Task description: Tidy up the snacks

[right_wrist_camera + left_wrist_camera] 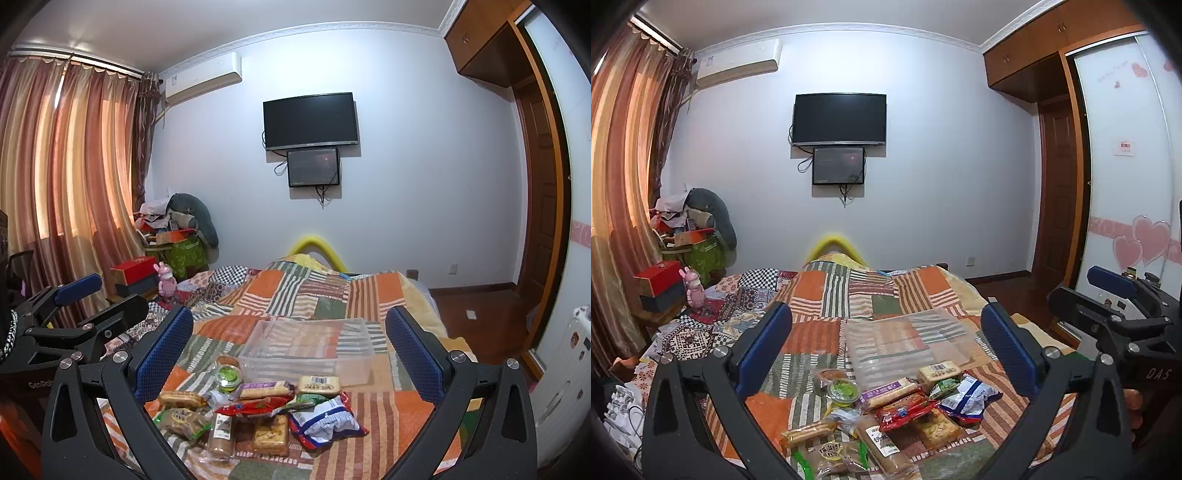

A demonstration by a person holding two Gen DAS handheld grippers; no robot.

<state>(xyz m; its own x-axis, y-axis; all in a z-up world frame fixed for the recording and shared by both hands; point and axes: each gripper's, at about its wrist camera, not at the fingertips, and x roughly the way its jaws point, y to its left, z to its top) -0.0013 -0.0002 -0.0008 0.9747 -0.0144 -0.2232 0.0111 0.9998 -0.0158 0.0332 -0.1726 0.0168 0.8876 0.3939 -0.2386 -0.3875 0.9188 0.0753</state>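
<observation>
Nothing sorted yet: the clear bin (306, 350) looks empty, snacks (258, 410) heaped just before it, both tongs (886, 350) (288, 350) wide, holding nothing.

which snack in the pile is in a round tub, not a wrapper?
The green tub with the clear lid, at the pile's far left edge near the clear bin. Every other snack is a flat or crinkled packet.
</observation>
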